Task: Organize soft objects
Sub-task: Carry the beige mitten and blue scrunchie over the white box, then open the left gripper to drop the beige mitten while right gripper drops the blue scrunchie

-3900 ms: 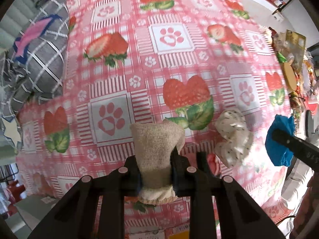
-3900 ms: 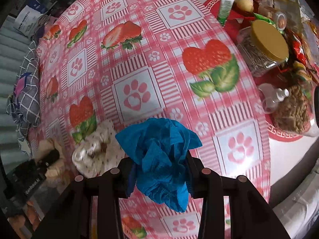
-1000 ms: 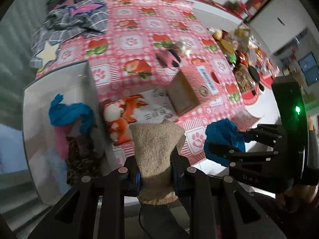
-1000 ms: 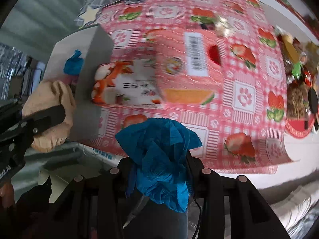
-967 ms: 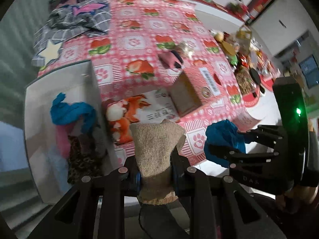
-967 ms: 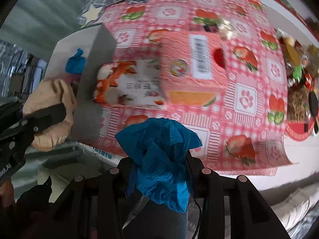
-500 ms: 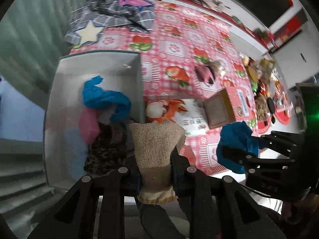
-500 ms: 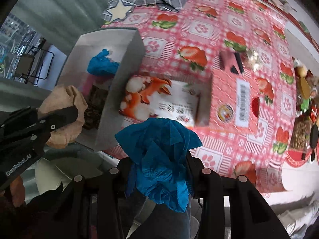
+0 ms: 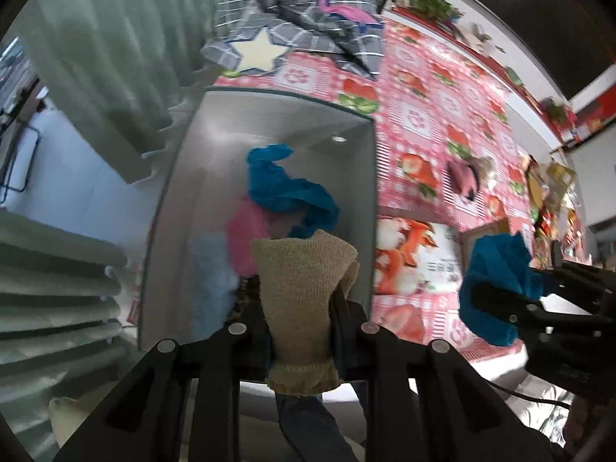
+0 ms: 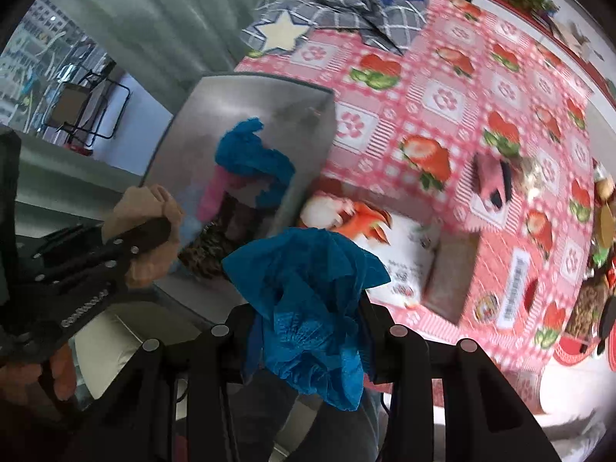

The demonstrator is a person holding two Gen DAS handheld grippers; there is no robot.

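Note:
My left gripper [image 9: 302, 308] is shut on a beige knitted cloth [image 9: 300, 288] and hangs over the near end of a grey open box [image 9: 269, 115]. Inside the box lie a blue cloth [image 9: 285, 188], a pink one [image 9: 246, 235] and a dark patterned piece. My right gripper [image 10: 308, 308] is shut on a crumpled blue cloth [image 10: 308, 288], just right of the box near the table's front edge. The right wrist view shows the left gripper [image 10: 131, 246] with the beige cloth [image 10: 142, 208] at the left, beside the grey box [image 10: 246, 107].
A pink strawberry tablecloth [image 9: 442, 115] covers the table. An illustrated packet [image 9: 415, 258] and a pink carton [image 10: 500, 269] lie right of the box. A grey checked fabric with a star [image 9: 292, 46] is at the far end. Jars and snacks [image 10: 600, 269] crowd the right edge.
Both grippers have swung left toward the grey box with their cloths still held. The box now fills the middle of the left wrist view, below the beige cloth.

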